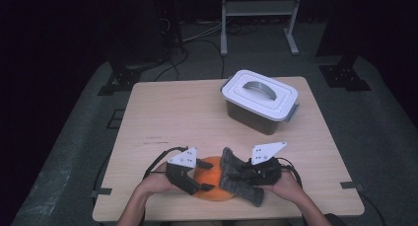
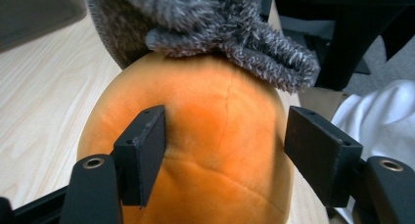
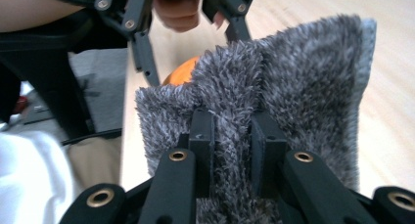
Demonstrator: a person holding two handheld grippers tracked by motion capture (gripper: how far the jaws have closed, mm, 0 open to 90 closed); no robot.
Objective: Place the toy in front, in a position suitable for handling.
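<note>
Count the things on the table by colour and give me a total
Orange: 1, the orange plush toy
Grey: 1, the grey fuzzy cloth
White-lidded: 1, the storage box
Total: 3

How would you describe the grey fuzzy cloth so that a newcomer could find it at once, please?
Start at the wooden table and look to its near edge, where the two grippers meet. The grey fuzzy cloth lies there, draped partly over an orange plush cushion and pinched by the right gripper. Its shaggy grey pile contrasts with the cushion's smooth orange.
</note>
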